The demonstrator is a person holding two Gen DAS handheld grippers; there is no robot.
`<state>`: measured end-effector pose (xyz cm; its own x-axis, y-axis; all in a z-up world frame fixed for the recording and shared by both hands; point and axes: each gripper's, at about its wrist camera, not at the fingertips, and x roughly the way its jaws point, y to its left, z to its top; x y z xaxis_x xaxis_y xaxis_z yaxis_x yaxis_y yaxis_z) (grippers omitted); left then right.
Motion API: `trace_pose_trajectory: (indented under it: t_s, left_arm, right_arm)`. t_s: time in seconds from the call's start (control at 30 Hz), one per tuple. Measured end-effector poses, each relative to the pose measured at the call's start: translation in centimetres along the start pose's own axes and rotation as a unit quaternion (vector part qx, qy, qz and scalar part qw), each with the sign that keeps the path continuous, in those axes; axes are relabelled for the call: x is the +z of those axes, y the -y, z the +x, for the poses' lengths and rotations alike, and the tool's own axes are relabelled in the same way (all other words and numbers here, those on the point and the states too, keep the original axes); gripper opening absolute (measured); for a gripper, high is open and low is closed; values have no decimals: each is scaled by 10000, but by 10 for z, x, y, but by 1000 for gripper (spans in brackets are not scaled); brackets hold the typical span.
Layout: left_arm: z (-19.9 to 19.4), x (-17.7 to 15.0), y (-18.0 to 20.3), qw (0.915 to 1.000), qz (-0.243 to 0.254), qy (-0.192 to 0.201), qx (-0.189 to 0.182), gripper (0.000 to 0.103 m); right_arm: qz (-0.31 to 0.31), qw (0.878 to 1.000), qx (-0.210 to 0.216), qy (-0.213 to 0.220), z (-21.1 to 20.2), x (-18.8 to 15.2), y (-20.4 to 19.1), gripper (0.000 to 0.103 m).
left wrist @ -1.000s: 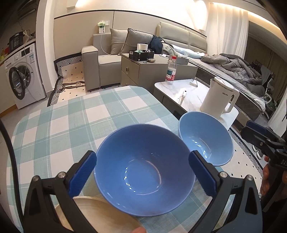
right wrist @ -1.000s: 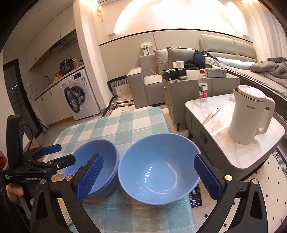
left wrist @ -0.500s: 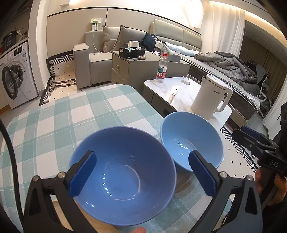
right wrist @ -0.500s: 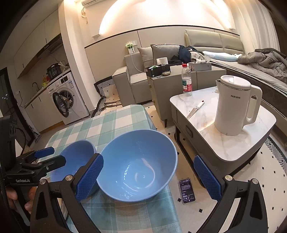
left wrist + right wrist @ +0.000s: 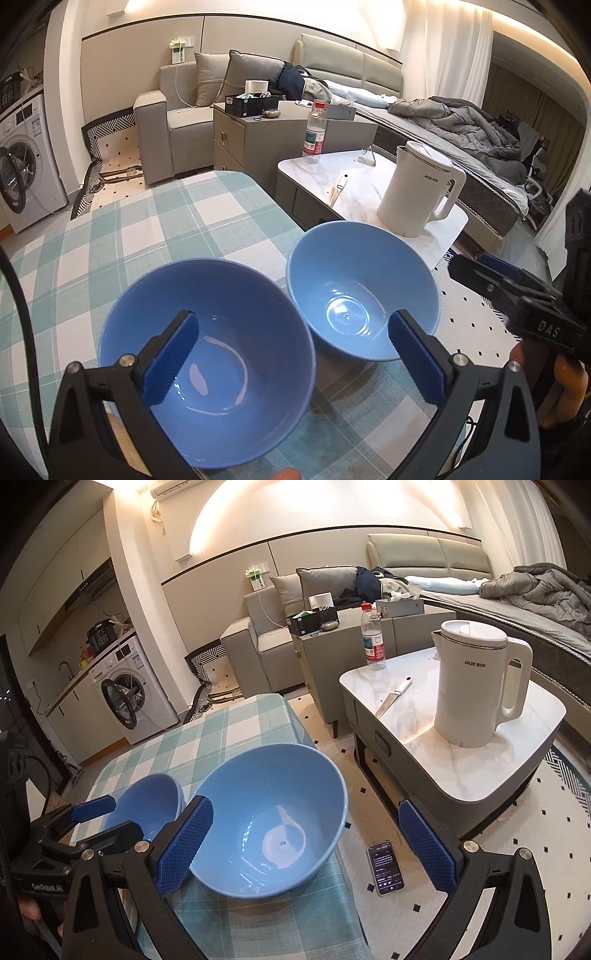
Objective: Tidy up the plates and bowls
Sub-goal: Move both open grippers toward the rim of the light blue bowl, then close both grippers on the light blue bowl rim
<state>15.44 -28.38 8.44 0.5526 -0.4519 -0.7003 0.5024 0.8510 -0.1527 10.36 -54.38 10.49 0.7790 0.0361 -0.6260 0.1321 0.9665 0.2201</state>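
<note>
Two blue bowls (image 5: 207,354) (image 5: 362,291) side by side on one checked tablecloth (image 5: 122,236) (left gripper (image 5: 291,354) and right gripper (image 5: 303,845) both spread wide, empty)

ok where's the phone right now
The phone shows only in the right wrist view: it lies face up on the floor, between the checked table and the marble side table, just right of the nearer blue bowl.

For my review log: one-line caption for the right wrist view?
Open right gripper straddling a blue bowl at the checkered table's edge.
</note>
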Motion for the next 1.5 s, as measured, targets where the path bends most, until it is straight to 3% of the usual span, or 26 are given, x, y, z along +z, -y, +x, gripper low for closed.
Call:
trace_pose_trajectory:
  t_s: [0.43,0.63,0.8,1.0,1.17,1.5]
  left_arm:
    - [1,-11,29,9995,-15,-25,-310,103]
    - [0,-15,45,9978,64,-63,-664,100]
    - [3,-17,56,9967,32,-160,-790,85]
    - [7,-20,54,9971,-270,-230,-675,76]
    - [11,-27,57,9967,-324,-360,-649,72]
    - [21,-31,51,9956,-759,-291,-465,70]
  right_arm:
    - [237,9997,-36,31,-2,0,21,102]
    - [365,9993,-19,46,-2,0,29,102]
    - [475,9988,29,143,-4,-1,34,102]
    - [494,9984,171,202,-5,-2,37,102]
    - [483,9986,172,111,1,-4,38,86]
    - [415,9990,126,-105,21,-9,36,76]
